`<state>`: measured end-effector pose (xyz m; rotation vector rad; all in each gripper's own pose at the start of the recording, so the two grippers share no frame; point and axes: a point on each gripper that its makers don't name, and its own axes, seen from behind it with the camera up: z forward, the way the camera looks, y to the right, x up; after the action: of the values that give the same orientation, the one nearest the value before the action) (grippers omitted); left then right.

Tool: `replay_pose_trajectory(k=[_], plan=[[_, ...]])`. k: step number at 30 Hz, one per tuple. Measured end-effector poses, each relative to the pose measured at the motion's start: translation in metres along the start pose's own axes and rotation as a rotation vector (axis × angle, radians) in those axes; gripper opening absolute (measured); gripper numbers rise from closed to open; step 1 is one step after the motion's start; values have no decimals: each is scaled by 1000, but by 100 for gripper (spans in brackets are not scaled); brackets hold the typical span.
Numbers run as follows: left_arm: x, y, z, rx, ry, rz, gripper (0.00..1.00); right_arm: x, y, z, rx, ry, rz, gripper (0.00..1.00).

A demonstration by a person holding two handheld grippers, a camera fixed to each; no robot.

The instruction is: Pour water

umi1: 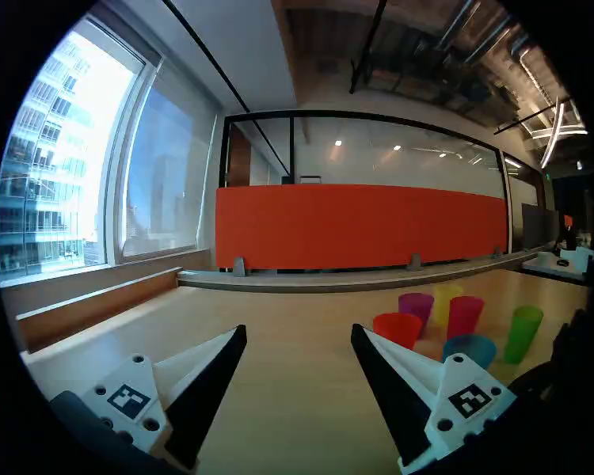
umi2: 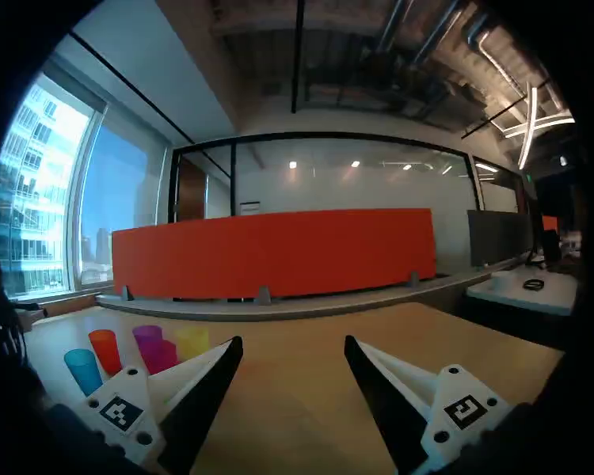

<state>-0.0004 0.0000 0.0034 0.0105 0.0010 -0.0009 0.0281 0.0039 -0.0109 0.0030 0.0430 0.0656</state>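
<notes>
Red cup [umi1: 397, 327], purple cup [umi1: 416, 305], yellow cup [umi1: 443, 294], pink cup [umi1: 465, 315], blue cup [umi1: 469, 348] and green cup [umi1: 523, 332] stand upright and clustered on the wooden table [umi1: 297, 412]. In the left gripper view they sit just beyond the right-hand finger. The left gripper [umi1: 298, 328] is spread wide over bare wood, holding nothing. The right gripper [umi2: 292, 340] is likewise wide apart and empty, with the cluster off to its left. An orange partition [umi1: 360, 226] lines the table's far edge.

6 plastic cups [umi1: 465, 315] upright, clustered on wood table [umi1: 297, 380]: red, purple, yel, pink, grn, blue.
</notes>
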Motion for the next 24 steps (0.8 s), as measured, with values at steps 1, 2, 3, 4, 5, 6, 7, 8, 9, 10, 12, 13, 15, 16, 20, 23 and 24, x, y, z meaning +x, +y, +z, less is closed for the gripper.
replay_pose_trajectory(k=[1, 2, 3, 4, 5, 6, 7, 8, 9, 10, 12, 13, 15, 16, 20, 23, 24], plan=[[0, 0, 0, 0, 0, 0, 98, -1, 0, 1, 0, -1, 2, 99], [0, 0, 0, 0, 0, 0, 98, -2, -1, 1, 1, -2, 4, 99], [0, 0, 0, 0, 0, 0, 98, -3, -2, 2, 1, -3, 5, 99], [0, 0, 0, 0, 0, 0, 98, -4, -2, 2, 2, -3, 5, 99], [0, 0, 0, 0, 0, 0, 98, -5, -3, 3, 3, -4, 4, 99], [0, 0, 0, 0, 0, 0, 98, -6, -3, 4, 4, -4, 4, 99], [0, 0, 0, 0, 0, 0, 98, -6, -4, 5, 4, -5, 1, 99], [0, 0, 0, 0, 0, 0, 98, -7, -4, 6, 4, -7, -1, 99], [0, 0, 0, 0, 0, 0, 98, -8, -5, 6, 4, -7, -4, 99], [0, 0, 0, 0, 0, 0, 98, -9, -4, 6, 4, -7, -6, 99], [0, 0, 0, 0, 0, 0, 98, -9, -4, 7, 2, -7, -12, 99], [0, 0, 0, 0, 0, 0, 98, -10, -4, 7, 2, -7, -14, 99], [0, 0, 0, 0, 0, 0, 98, -11, -4, 7, 0, -8, -19, 99], [0, 0, 0, 0, 0, 0, 98, -12, -3, 7, 0, -9, -20, 99], [0, 0, 0, 0, 0, 0, 98, -14, -1, 8, -4, -11, -20, 99], [0, 0, 0, 0, 0, 0, 98, -17, 0, 7, -5, -16, -20, 99], [0, 0, 0, 0, 0, 0, 98, -18, 1, 7, -5, -18, -20, 99]])
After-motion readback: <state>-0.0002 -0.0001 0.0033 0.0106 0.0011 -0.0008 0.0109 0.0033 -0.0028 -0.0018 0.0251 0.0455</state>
